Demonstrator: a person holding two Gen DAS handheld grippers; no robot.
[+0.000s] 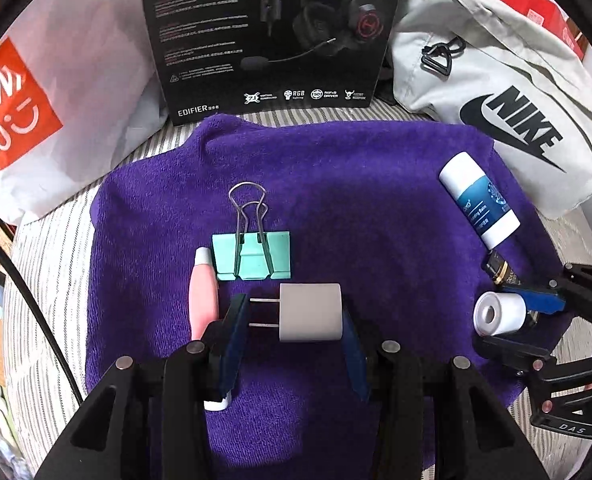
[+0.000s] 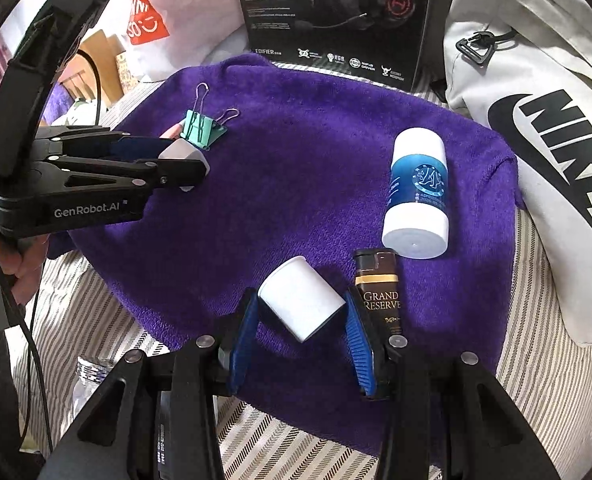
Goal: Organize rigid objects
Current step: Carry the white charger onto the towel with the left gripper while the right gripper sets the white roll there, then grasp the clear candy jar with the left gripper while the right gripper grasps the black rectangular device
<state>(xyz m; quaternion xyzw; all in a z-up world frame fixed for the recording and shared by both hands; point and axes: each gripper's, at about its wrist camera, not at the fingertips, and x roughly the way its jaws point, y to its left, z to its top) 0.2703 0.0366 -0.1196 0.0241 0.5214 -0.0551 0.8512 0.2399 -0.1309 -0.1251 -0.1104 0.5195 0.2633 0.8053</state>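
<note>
1. The left wrist view looks forward and down along its own fingers, close over the purple towel, facing the headset box at the back.
2. The right wrist view sits just as near, over the towel's near right part, facing the same box but angled slightly leftward.
3. Both views share the towel, the teal binder clip, the blue-and-white balm stick, the Nike bag and the Miniso bag.
4. Each view catches the other gripper: right gripper at the left view's right edge, left gripper at the right view's left.
</note>
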